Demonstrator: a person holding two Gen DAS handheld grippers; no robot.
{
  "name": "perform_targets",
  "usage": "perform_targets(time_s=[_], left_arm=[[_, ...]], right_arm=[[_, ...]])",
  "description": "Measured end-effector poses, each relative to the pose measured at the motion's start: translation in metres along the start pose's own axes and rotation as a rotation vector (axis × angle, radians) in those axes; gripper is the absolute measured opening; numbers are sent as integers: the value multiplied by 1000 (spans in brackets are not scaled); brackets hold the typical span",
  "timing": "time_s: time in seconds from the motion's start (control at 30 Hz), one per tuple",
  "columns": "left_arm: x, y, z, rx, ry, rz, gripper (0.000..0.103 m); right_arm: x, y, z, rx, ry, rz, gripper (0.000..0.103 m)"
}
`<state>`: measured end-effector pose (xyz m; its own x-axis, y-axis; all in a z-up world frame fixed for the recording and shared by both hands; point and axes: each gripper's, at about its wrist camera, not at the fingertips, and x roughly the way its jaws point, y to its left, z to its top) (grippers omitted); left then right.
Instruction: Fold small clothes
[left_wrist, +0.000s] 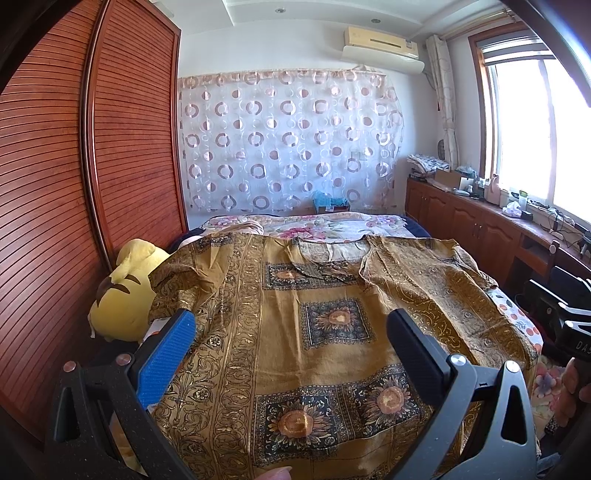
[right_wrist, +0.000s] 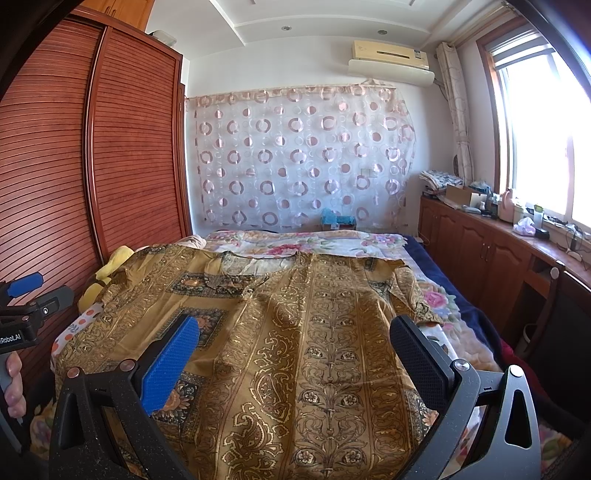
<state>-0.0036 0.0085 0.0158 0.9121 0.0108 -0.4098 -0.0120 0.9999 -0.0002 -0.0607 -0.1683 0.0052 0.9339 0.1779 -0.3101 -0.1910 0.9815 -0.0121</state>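
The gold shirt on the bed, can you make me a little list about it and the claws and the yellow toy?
garment: gold patterned shirt, spread flat, not yet folded
lies on: flowery bed cover
left claw: open, above the shirt, holding nothing
right claw: open, above the shirt, holding nothing
yellow plush toy: at the shirt's left edge, beside the wooden wardrobe
window: on the right, bright

Both wrist views look low along the bed toward the curtain, seemingly side by side
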Motion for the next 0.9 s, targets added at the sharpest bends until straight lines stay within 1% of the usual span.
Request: perform_targets(time_s=[0.77, 0.9], left_arm=[[-1, -4, -3, 3, -3, 1, 103], [6, -3, -6, 4, 26, -8, 103]], right_arm=[[1, 3, 1, 4, -1, 8, 103], [3, 2, -1, 12, 5, 20, 103]])
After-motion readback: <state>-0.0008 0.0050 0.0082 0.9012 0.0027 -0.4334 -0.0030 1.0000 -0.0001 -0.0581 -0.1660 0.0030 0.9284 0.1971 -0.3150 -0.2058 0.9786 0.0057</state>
